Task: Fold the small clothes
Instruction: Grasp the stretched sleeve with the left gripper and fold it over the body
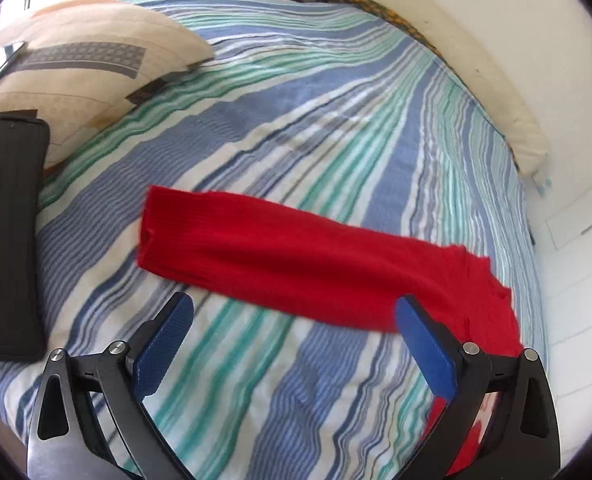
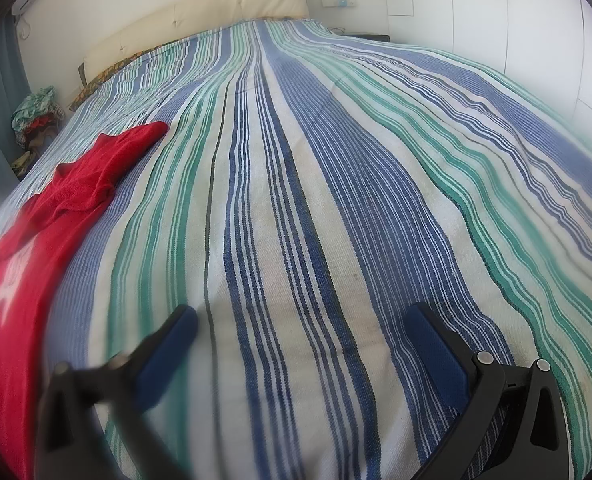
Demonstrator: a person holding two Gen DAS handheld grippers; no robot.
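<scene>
Red knit garment [image 1: 296, 264] lies spread, unfolded, on the striped bedspread [image 2: 336, 200]; left tongs [image 1: 294, 320] and right tongs [image 2: 300, 332] gape empty beside it, folding barely begun.

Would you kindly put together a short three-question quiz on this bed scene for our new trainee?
1. True or false: the left gripper is shut on the red garment.
2. Which lies beyond the garment's sleeve end on the striped bedspread? A) a pillow B) a basket C) a book
3. Fill in: the right gripper hovers over bare ____.

Key: 1 false, it is open and empty; 2 A; 3 bedspread.
</scene>
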